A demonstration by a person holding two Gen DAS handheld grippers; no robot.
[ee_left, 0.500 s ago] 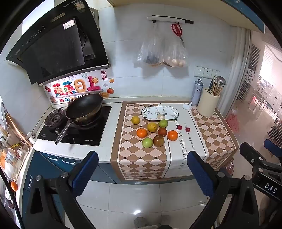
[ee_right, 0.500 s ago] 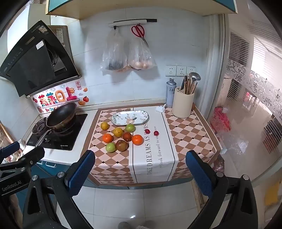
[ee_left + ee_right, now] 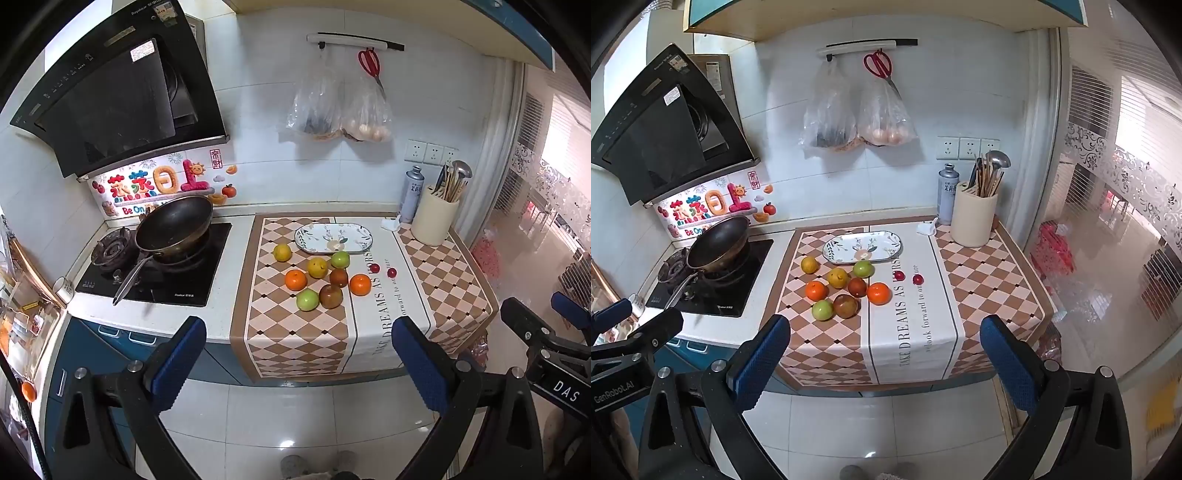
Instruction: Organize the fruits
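Both the left gripper (image 3: 297, 363) and the right gripper (image 3: 884, 360) are hanging low in frame over the floor, fingers spread wide and holding nothing. The fruits (image 3: 321, 278) are lying loose at frame centre on the bench's checked cloth (image 3: 288, 332), just below the patterned plate (image 3: 333, 239), with two small red ones (image 3: 383, 270) sitting slightly right.

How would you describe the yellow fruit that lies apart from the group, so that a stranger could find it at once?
Start at the checkered cloth on the counter, then find the oval patterned plate near the wall. Just off the plate's left end lies a lone yellow fruit. Unlike the other yellow fruit, which touches the cluster, this one sits alone, nearest the stove.
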